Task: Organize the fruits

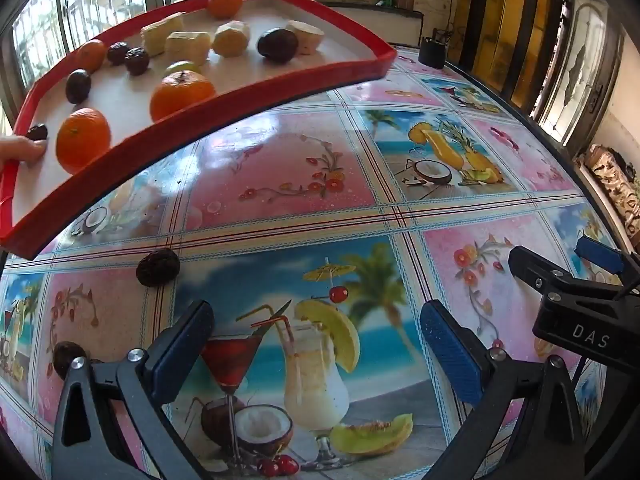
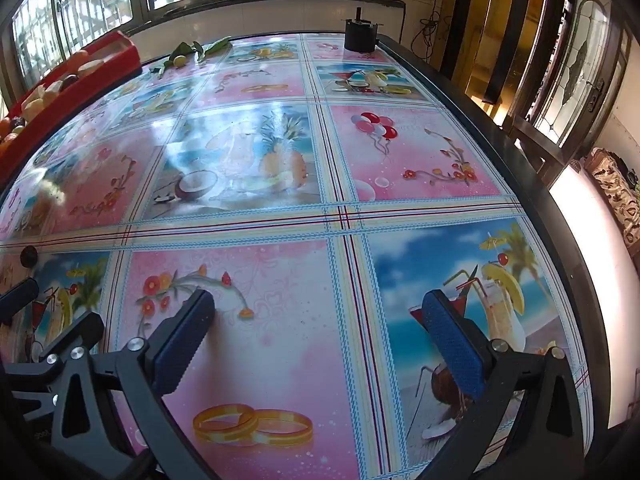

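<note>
A red tray point(image 1: 280, 80) is tilted above the table at upper left, gripped at its left end by a bare hand point(image 1: 20, 152). It holds oranges point(image 1: 83, 139), dark passion fruits point(image 1: 277, 45), pale yellow cut fruit pieces point(image 1: 188, 46) and a green fruit point(image 1: 183, 67). Two dark passion fruits lie on the tablecloth, one point(image 1: 158, 268) near the tray and one point(image 1: 64, 358) by my left finger. My left gripper point(image 1: 316, 344) is open and empty over the table. My right gripper point(image 2: 316, 340) is open and empty; it also shows in the left wrist view point(image 1: 568, 272).
The table point(image 2: 280, 216) has a glossy printed cloth of fruit and cocktail pictures. A black cylindrical object point(image 2: 360, 36) stands at the far edge. A leafy sprig with a small yellow-green fruit point(image 2: 188, 54) lies at the back. The tray point(image 2: 72, 76) is far left.
</note>
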Available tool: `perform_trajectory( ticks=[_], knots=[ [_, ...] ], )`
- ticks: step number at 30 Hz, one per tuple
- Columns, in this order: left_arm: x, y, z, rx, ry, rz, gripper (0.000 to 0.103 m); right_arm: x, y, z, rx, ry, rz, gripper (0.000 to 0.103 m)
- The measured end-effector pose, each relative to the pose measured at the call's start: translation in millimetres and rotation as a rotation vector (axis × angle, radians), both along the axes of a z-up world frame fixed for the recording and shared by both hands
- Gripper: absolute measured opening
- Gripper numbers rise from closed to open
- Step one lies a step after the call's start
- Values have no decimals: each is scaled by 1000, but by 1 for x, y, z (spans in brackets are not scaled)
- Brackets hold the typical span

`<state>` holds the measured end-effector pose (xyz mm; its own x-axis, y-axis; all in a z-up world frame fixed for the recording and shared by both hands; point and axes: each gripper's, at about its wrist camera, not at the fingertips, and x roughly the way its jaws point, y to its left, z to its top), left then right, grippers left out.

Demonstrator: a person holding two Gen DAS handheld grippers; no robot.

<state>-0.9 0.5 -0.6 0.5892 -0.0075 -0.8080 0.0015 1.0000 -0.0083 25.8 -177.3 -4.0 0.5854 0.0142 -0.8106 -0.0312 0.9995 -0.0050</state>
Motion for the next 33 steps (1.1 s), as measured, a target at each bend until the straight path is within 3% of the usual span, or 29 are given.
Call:
perform_trajectory(
  ticks=[33],
  knots=[
    [1, -2, 1, 0, 4, 1, 103, 1, 0, 1, -5, 5, 0, 103]
  ],
)
